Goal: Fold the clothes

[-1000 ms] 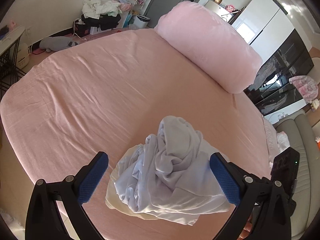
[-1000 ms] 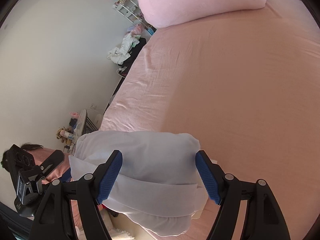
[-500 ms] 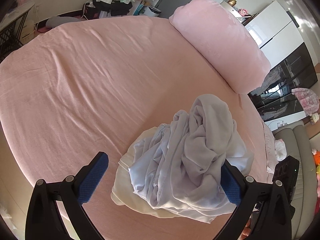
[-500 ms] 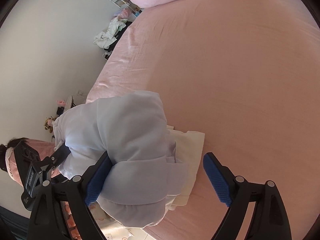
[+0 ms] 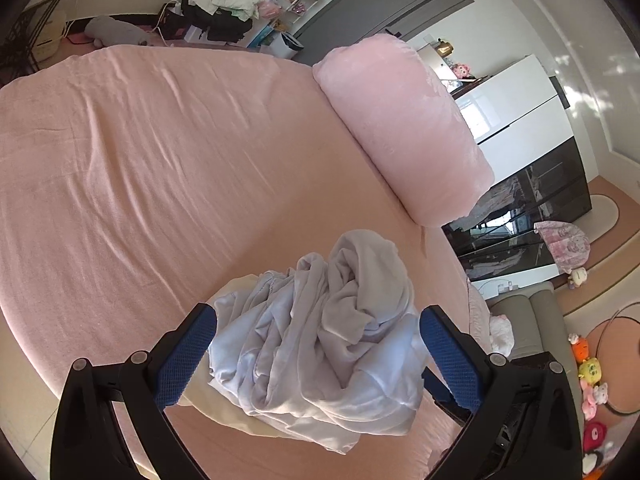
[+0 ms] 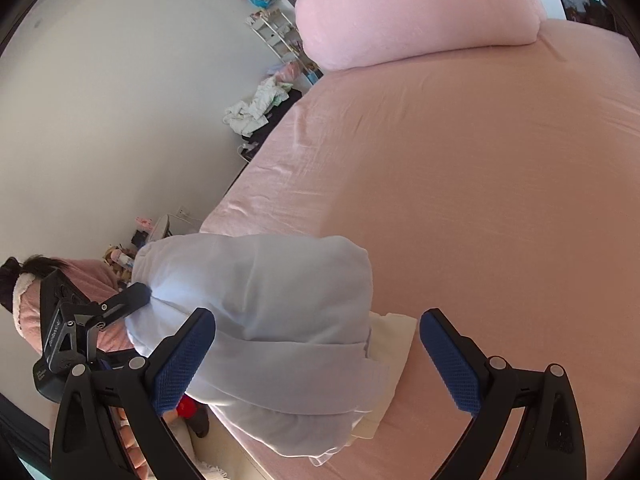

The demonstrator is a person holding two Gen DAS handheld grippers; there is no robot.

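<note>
bed (image 5: 160,168): pink sheet, pink pillow (image 5: 404,120) | clothes (image 5: 320,340) heaped on it | my left claw (image 5: 318,344), right claw (image 6: 318,354): both agape, empty | no legible writing

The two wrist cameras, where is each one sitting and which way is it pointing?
Left wrist: on the left gripper, looking across the bed over the clothes toward the pillow; its open fingers show.
Right wrist: on the right gripper, looking along the bed's edge; its open fingers, the left gripper and a pink sleeve show.
Shared: clothes, bed, pillow.
</note>
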